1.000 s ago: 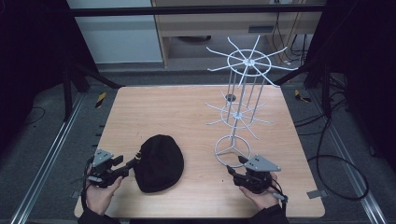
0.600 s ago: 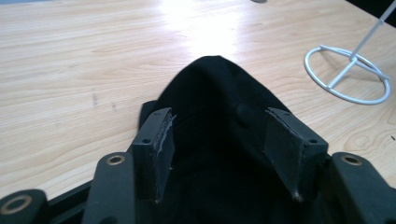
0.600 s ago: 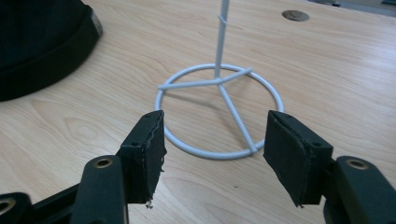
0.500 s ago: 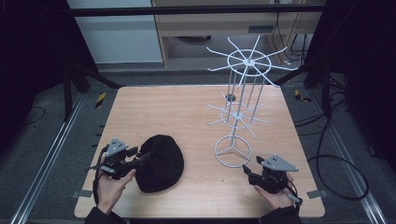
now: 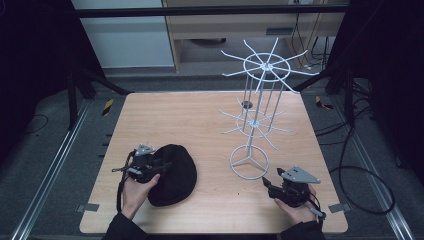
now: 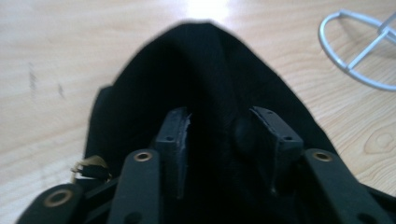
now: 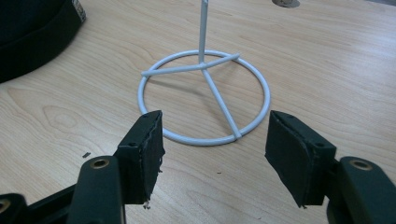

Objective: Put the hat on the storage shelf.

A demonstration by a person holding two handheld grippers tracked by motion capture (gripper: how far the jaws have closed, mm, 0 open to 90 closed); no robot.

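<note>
Pale wood covers the square table [image 5: 200, 115], which sits mid-frame in the high view with dark floor, rails and cables around it. Toward the right of the tabletop stands a white wire rack [image 5: 257, 110], its spoked rings stacked on thin uprights above a ring base [image 7: 204, 95] that lies flat on the wood. Low and left of centre lies a black cap [image 5: 172, 175], a soft dark mound resting on the table. At its left edge is the left gripper [image 5: 159, 165], held in the person's left hand [image 5: 132, 192] rising from the bottom edge. In the left gripper view its jaws stand moderately apart, reaching over the dark fabric with cloth between them, but they have not closed on it. The right gripper [image 5: 267, 184], held in the right hand [image 5: 299, 210] at the lower right, points toward the rack's base. In the right gripper view its jaws gape wide with nothing between them, the ring base just beyond the tips and a corner of the cap in the upper left.
</note>
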